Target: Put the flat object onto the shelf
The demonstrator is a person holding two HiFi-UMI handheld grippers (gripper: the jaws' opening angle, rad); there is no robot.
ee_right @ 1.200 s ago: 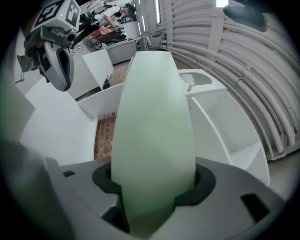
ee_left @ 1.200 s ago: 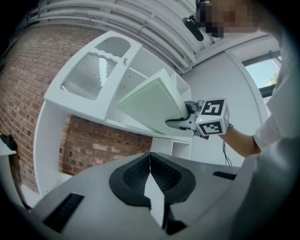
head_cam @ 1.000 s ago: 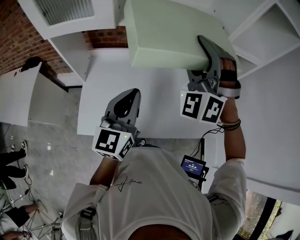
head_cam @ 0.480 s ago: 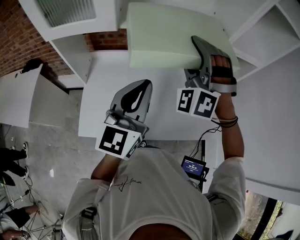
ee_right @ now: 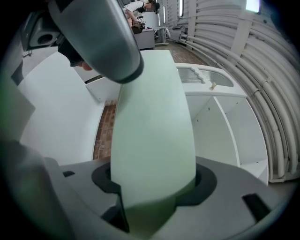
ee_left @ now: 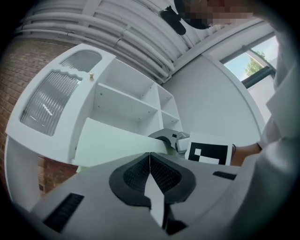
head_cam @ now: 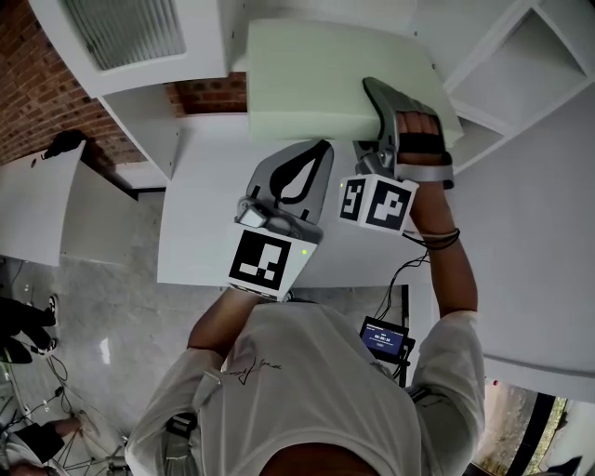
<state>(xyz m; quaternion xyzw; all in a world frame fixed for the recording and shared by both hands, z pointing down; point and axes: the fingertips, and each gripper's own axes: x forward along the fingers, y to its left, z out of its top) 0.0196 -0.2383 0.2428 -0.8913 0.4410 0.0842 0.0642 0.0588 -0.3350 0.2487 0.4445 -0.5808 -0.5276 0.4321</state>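
Observation:
A pale green flat slab (head_cam: 316,79) is held up in front of the white shelf unit (head_cam: 521,65). My right gripper (head_cam: 376,95) is shut on the slab's right near edge, with one grey finger (ee_right: 101,37) lying over its top face. In the right gripper view the slab (ee_right: 152,117) runs out between the jaws toward the open shelf compartments (ee_right: 225,126). My left gripper (head_cam: 311,156) is shut and holds nothing. It sits just below the slab's near edge, beside the right gripper. The left gripper view shows its tips (ee_left: 150,157) pressed together under the slab (ee_left: 112,145).
A white table (head_cam: 204,204) lies below both grippers. To the left are a brick wall (head_cam: 37,84) and a ribbed glass panel (head_cam: 130,28) on the shelf unit's top. A small screen device (head_cam: 383,337) hangs near the person's right side.
My left gripper has moved up and to the right, close under the slab and next to the right gripper. The right gripper and slab have shifted slightly left.

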